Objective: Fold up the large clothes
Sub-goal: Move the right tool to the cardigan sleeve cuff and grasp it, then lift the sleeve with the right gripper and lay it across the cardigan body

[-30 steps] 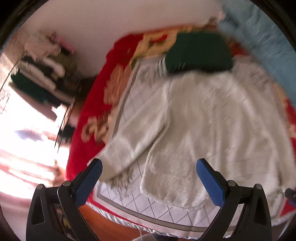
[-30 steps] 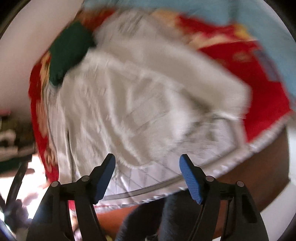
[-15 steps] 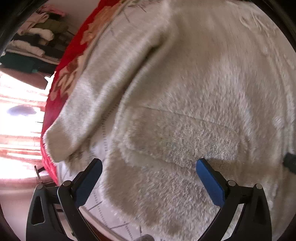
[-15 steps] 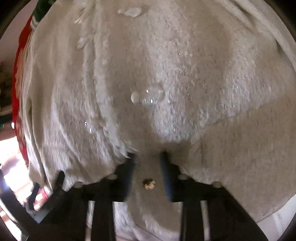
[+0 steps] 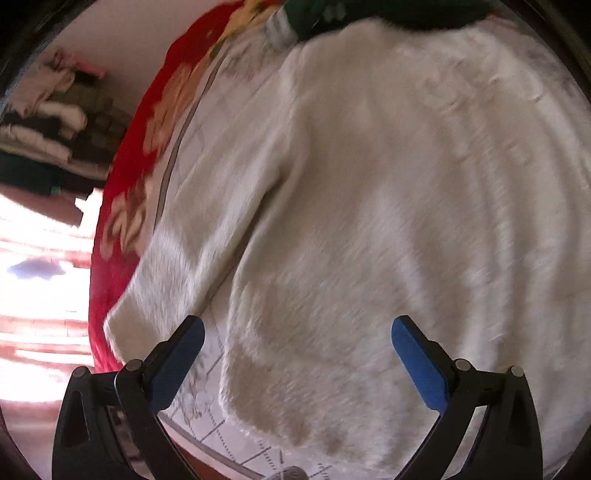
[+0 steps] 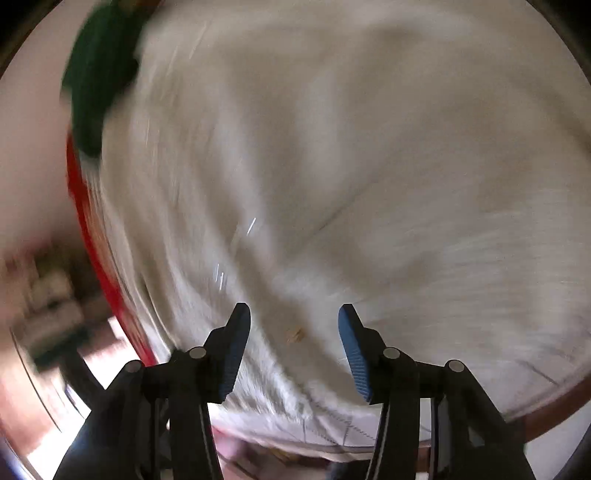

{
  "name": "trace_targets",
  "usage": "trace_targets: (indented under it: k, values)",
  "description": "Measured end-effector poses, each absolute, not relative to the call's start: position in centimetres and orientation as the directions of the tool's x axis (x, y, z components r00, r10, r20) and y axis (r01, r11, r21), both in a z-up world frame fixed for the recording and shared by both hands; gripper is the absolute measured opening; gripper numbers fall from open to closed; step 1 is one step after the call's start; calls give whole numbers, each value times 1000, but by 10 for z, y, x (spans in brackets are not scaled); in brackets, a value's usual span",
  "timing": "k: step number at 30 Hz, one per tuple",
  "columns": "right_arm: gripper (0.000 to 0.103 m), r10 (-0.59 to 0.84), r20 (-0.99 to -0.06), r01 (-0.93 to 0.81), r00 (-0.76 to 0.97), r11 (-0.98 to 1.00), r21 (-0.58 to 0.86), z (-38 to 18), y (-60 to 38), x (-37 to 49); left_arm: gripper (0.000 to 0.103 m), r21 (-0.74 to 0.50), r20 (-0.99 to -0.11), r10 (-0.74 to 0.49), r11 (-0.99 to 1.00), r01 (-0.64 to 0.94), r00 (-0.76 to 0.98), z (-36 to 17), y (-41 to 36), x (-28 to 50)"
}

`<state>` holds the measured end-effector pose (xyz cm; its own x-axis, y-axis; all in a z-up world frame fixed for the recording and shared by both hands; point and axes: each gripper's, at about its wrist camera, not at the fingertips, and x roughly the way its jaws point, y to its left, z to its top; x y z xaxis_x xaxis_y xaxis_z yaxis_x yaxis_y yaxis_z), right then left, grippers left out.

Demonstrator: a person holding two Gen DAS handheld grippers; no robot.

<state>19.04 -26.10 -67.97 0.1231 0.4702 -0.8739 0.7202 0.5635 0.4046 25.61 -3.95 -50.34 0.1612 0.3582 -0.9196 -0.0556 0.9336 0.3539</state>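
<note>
Garment: white fleece (image 5: 388, 206) spread flat on bed (image 5: 122, 206).
Left gripper (image 5: 297, 354): jaws spread wide, empty, above hem.
Right gripper (image 6: 294, 338): jaws opening, nothing pinched.

The right gripper (image 6: 294, 334), which had pinched the white sweater (image 6: 351, 166) half a second earlier, was opening with nothing between its jaws. Both views closed in on the sweater.

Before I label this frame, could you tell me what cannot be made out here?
- White fleecy garment: right wrist view is motion-blurred, so its hem and folds are unclear.
- Its right side: cut off by the left wrist view's edge.
- Green garment: cropped at the top edge.
- Shelf clothes: small, blurred.
</note>
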Motion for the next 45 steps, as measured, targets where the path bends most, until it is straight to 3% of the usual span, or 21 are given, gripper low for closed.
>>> trace_targets:
  k: [4, 6, 9, 11, 15, 16, 18, 23, 27, 30, 33, 34, 36, 41, 45]
  values:
    - [57, 211, -960, 885, 183, 389, 254, -675, -356, 125, 103, 318, -930, 308, 948, 18, 202, -502, -90, 277]
    - [60, 54, -990, 919, 128, 368, 139, -675, -392, 100, 103, 299, -936, 281, 953, 57, 210, -512, -127, 288]
    - [62, -71, -996, 930, 46, 366, 17, -689, -431, 78, 103, 292, -940, 264, 951, 107, 218, -527, -176, 298]
    - [65, -76, -997, 935, 9, 354, -19, -716, -444, 68, 103, 296, -938, 263, 947, 127, 226, -534, -197, 304]
    - [65, 95, -995, 945, -1, 325, 30, -777, -445, 59, 103, 302, -938, 260, 938, 169, 231, -546, -245, 314]
    - [53, 85, -996, 941, 2, 338, 31, -780, -440, 60, 103, 303, -937, 260, 937, 175, 232, -547, -254, 319]
    - [15, 82, -996, 922, 45, 379, 73, -780, -425, 66, 103, 302, -937, 255, 935, 185, 239, -546, -269, 320]
    - [14, -115, -976, 847, 187, 521, 101, -725, -399, 83, 103, 273, -943, 224, 944, 185, 247, -529, -295, 329]
    - [14, -248, -908, 817, 339, 556, 153, -681, -412, 75, 103, 234, -947, 184, 957, 172, 265, -510, -311, 335]
    - [19, -224, -934, 821, 278, 561, 110, -714, -449, 77, 103, 234, -944, 181, 957, 173, 276, -510, -321, 341]
    - [30, -14, -995, 872, 99, 483, 80, -791, -450, 58, 103, 242, -946, 192, 955, 174, 259, -519, -324, 344]
    - [35, 17, -995, 888, 99, 449, 96, -785, -461, 46, 103, 246, -946, 197, 953, 175, 256, -521, -324, 345]
    - [51, 36, -988, 922, 150, 355, 153, -788, -457, 1, 103, 258, -946, 211, 950, 174, 246, -528, -319, 344]
    - [54, 86, -943, 930, 320, 163, 330, -780, -432, -59, 103, 280, -948, 249, 948, 149, 196, -548, -300, 339]
    - [54, 237, -835, 861, 497, -16, 508, -845, -421, -88, 103, 279, -955, 262, 953, 119, 140, -566, -288, 335]
